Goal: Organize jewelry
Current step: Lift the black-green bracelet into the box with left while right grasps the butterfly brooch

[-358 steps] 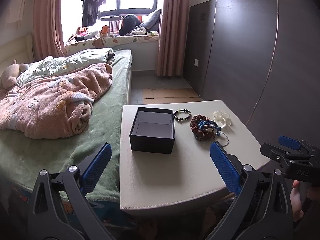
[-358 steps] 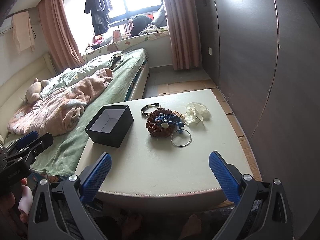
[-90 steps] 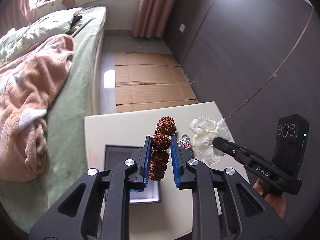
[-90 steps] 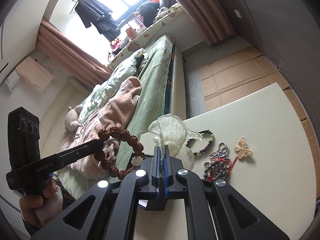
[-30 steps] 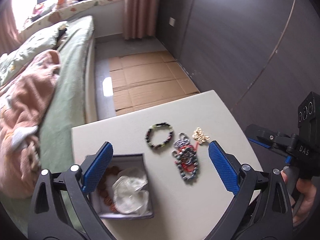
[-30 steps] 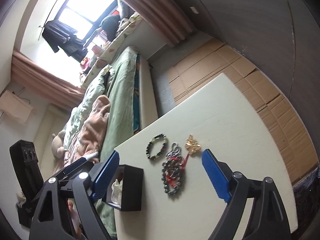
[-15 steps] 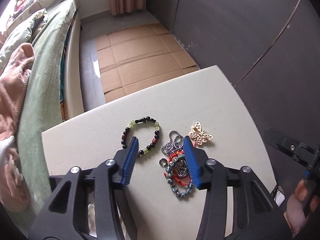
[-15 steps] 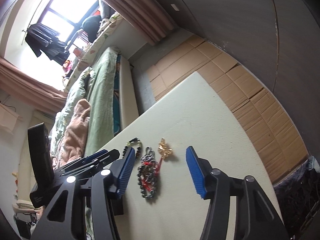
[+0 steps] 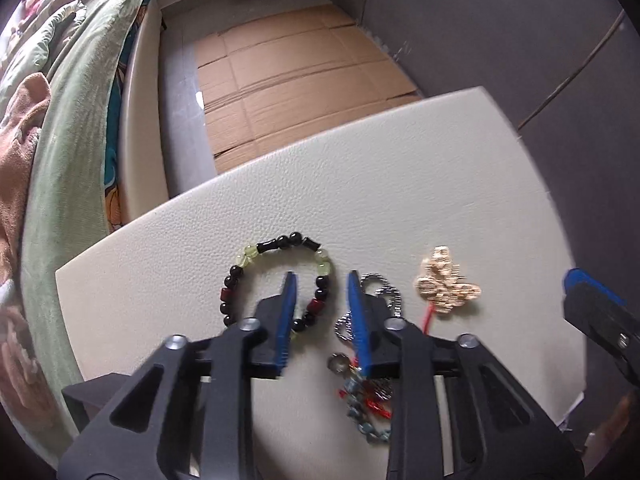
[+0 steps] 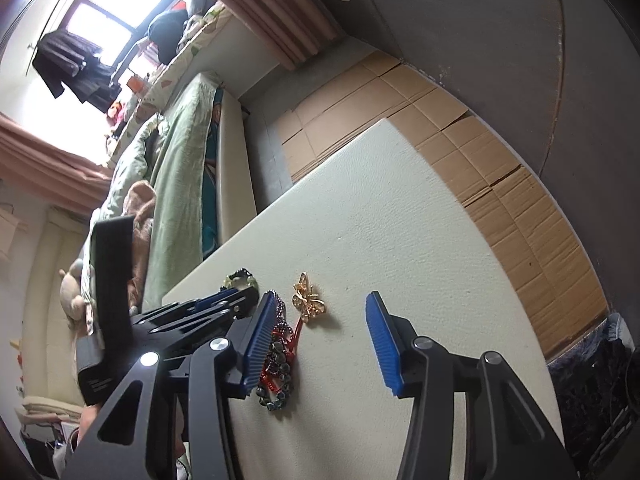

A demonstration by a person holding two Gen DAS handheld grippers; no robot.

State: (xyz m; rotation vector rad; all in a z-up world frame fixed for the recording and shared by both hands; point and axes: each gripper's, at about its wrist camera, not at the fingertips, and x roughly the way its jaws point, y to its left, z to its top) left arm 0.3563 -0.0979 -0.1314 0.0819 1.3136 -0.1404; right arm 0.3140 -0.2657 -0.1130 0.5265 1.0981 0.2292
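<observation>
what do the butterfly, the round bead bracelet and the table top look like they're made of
Butterfly: looks like gold-toned metal, with a bright, finely textured, glinting surface; possibly set with small stones, too small to tell.
Bracelet: glossy beads, black, pale green and dark red; the green ones look translucent, so glass or stone, maybe plastic.
Table: cream surface with a pebbled grain, like leather or faux leather, matte.

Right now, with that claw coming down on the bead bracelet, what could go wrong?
The left claw straddles one side of the bead bracelet; round beads might slip out as it shuts. Its right finger sits beside the chain tangle, so it could snag that too. The gold butterfly is tied on by a red cord and might get dragged.
</observation>
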